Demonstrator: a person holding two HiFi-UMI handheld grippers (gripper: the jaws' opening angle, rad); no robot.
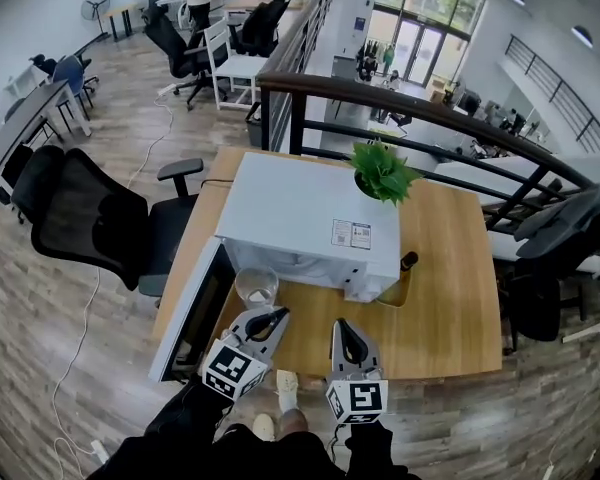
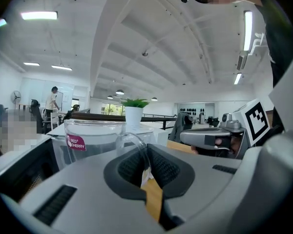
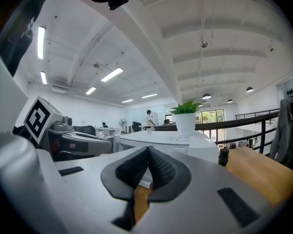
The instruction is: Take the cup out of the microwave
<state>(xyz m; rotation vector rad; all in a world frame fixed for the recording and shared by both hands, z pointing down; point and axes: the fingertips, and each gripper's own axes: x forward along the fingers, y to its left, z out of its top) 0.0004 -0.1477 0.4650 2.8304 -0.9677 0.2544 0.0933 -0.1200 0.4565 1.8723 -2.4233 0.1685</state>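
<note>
A clear glass cup (image 1: 257, 288) with a red label hangs just in front of the white microwave (image 1: 310, 218), whose door (image 1: 195, 313) stands swung open to the left. My left gripper (image 1: 277, 315) is shut on the cup's thin glass handle. In the left gripper view the handle (image 2: 135, 141) runs between the dark pads, and the cup (image 2: 90, 140) stands upright beyond them. My right gripper (image 1: 342, 326) is beside the left one, in front of the microwave. It is shut with nothing in it (image 3: 148, 155).
The microwave sits on a wooden table (image 1: 450, 298), with a potted plant (image 1: 383, 173) on its top. A dark bottle (image 1: 405, 268) stands at its right corner. A black office chair (image 1: 90, 223) is left of the table, and a railing (image 1: 430, 118) runs behind.
</note>
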